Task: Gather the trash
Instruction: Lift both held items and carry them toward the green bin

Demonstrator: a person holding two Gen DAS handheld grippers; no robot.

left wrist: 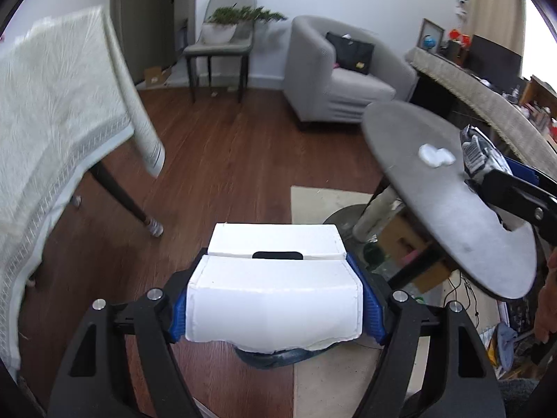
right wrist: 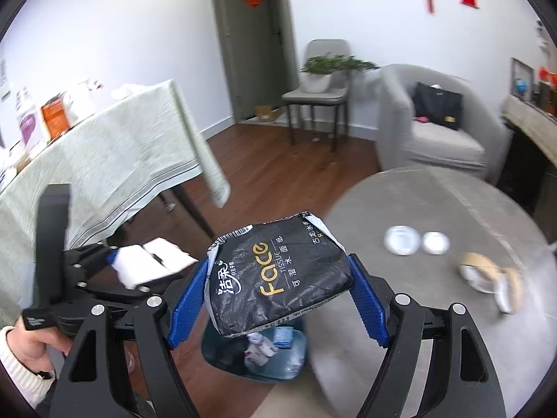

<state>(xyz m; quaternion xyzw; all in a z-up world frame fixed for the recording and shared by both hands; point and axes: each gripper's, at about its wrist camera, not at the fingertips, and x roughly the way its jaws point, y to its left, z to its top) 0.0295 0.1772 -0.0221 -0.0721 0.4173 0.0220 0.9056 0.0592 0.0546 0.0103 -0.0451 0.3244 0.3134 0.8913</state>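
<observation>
A: Wood floor (right wrist: 285, 160), grey round bench (right wrist: 435, 216) on the right. Where's the bin?

B: Bin (right wrist: 257, 355) sits on the floor, right under the black pack (right wrist: 278, 275). Right fingers (right wrist: 278, 292) squeeze that pack, long side going across btw the pads.

A: And the left?

B: Left fingers (left wrist: 275, 299) grip a white box (left wrist: 275, 299), w/ the bin's rim just under it. Both are abt as near.

A: Any words?

B: Pack says "Face TISSUE" plus Chinese writing. Box is blank.
</observation>
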